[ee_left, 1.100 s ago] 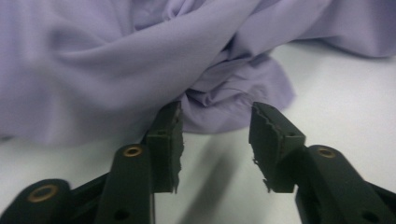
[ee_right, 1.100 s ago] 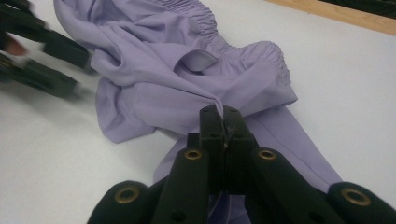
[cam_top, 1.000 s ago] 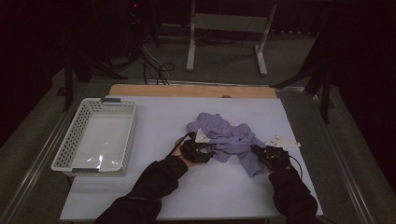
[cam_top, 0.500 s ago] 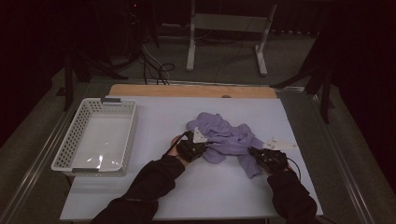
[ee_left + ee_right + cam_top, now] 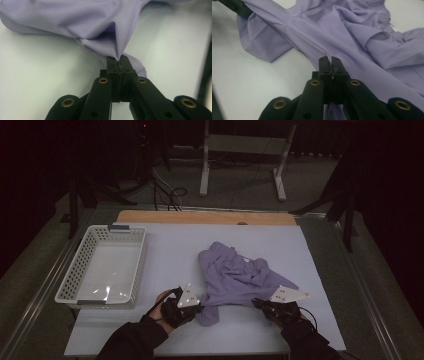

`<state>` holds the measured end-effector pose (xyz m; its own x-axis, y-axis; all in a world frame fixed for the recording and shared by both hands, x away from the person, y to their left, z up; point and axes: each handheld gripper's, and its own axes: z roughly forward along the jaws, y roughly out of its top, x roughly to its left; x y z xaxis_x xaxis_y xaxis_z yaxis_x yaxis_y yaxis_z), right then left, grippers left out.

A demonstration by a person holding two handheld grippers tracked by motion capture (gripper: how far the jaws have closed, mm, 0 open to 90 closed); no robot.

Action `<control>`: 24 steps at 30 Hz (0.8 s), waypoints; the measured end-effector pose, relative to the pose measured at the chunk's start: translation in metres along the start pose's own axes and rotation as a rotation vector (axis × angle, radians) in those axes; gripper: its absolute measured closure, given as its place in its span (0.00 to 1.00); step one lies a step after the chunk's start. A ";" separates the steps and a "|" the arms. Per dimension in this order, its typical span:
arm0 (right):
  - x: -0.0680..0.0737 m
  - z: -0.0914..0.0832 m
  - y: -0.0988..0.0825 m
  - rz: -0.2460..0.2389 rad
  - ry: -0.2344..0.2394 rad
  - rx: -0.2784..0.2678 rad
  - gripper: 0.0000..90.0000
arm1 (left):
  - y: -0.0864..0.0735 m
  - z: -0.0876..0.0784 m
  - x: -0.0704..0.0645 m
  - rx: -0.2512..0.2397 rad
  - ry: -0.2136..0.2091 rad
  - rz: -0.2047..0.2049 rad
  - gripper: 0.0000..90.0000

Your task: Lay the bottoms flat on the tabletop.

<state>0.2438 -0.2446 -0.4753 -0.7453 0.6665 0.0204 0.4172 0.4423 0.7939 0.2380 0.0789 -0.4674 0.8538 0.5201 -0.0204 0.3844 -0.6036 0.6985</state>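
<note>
Now both tools clamp lilac shirt [image 5: 235, 275].

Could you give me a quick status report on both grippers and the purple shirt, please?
Left gripper shut on purple shirt, jaws just closed. Right gripper shut on its hem. Nothing in the way; white basket off to the side.

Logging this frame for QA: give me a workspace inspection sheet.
Surface: white table, wooden strip at the far edge.
Job's things: purple shirt, crumpled at mid-table, near edge stretched between the grippers.
Clutter: white basket at left, empty.
Grippers: left gripper shut on shirt; fingers pinch a fold. Right gripper shut on shirt, fabric between its fingers.
Cables: black cable at the right gripper; more on the floor beyond.
Surroundings: dark room, white stand behind the table.
</note>
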 end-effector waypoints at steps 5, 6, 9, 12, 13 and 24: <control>0.010 -0.007 -0.001 -0.014 0.032 -0.006 0.99 | -0.010 -0.008 -0.016 0.015 -0.062 -0.017 0.99; 0.011 -0.009 -0.002 -0.011 0.037 -0.009 0.98 | -0.011 -0.009 -0.019 0.012 -0.080 -0.016 0.99; 0.010 -0.011 -0.002 0.001 0.041 -0.032 0.88 | -0.011 -0.012 -0.021 -0.019 -0.093 -0.007 0.83; 0.007 -0.012 -0.002 0.013 0.028 -0.053 0.69 | -0.008 -0.013 -0.009 -0.037 -0.075 -0.061 0.45; 0.006 -0.012 -0.002 0.009 0.031 -0.060 0.60 | -0.008 -0.013 -0.005 -0.047 -0.056 -0.072 0.38; -0.012 -0.007 0.002 0.087 0.028 -0.140 0.18 | 0.008 0.000 0.029 -0.049 -0.102 -0.107 0.04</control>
<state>0.2496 -0.2557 -0.4701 -0.7248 0.6804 0.1082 0.4056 0.2944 0.8653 0.2657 0.0892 -0.4622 0.8411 0.5143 -0.1674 0.4595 -0.5163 0.7227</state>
